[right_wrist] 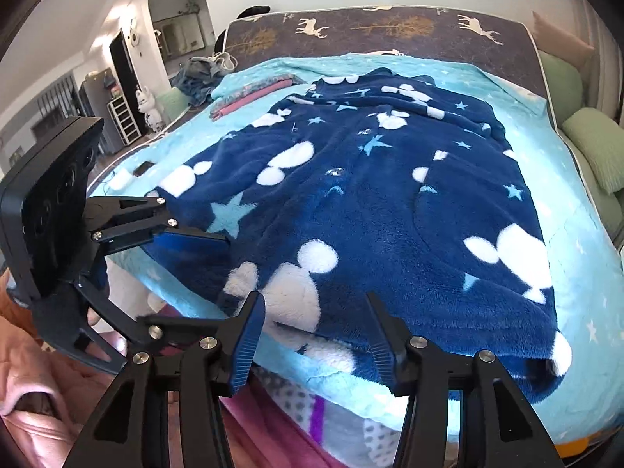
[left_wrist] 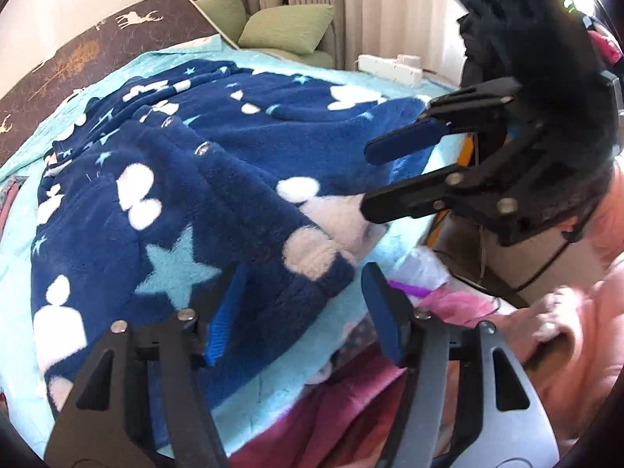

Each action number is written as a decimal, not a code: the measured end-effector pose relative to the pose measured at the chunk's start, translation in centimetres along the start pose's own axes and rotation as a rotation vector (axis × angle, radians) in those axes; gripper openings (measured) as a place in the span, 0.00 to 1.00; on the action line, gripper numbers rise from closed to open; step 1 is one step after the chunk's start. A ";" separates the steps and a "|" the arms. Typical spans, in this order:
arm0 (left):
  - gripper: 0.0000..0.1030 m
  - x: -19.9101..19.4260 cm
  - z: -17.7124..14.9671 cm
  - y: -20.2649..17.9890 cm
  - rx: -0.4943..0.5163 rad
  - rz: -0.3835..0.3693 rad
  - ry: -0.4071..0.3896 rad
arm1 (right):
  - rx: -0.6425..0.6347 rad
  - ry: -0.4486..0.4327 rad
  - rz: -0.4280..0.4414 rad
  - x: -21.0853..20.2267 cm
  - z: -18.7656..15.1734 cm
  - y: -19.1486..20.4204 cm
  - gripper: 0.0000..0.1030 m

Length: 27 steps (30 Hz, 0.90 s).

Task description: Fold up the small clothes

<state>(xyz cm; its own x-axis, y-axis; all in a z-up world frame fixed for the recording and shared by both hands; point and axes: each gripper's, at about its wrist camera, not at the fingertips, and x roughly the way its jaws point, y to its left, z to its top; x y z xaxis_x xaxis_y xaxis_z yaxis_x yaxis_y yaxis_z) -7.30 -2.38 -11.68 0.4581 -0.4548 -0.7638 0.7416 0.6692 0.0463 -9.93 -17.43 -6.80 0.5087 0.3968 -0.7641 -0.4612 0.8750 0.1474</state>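
While both sets of jaws stand parted w/ nothing pinched between them, no hold on the cloth is had yet. The left gripper (left_wrist: 300, 308) is poised over the near cuffed corner of the navy fleece garment (left_wrist: 218, 179); the right gripper (right_wrist: 316, 331) is hung over its near white-patched hem (right_wrist: 292, 304). The garment is spread, rumpled, across the light-blue bed cover (right_wrist: 585, 273), close to the bed's near edge. Risks, as judged: thick pile may be only skimmed by the pads & slip out; the cover beneath may be caught along w/ the hem; an uneven lift btw the two sides could leave the fold skewed, esp. w/ existing wrinkles.
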 end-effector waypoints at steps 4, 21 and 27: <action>0.22 0.3 0.4 2.8 -0.165 -0.058 -0.004 | 0.011 -0.004 0.002 0.1 0.0 -0.4 0.51; 0.22 -1.9 1.4 4.2 -0.251 -0.115 -0.075 | -0.134 0.023 -0.051 3.1 0.2 2.0 0.37; 0.22 -3.3 2.0 4.5 -0.255 -0.113 -0.109 | -0.004 -0.022 0.090 2.4 1.1 0.5 0.04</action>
<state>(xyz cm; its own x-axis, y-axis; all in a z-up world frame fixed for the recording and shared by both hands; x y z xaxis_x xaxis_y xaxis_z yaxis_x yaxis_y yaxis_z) -4.47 0.99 -7.70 0.4398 -0.5863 -0.6803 0.6501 0.7305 -0.2093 -8.13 -15.79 -7.83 0.4811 0.4795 -0.7339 -0.5081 0.8347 0.2123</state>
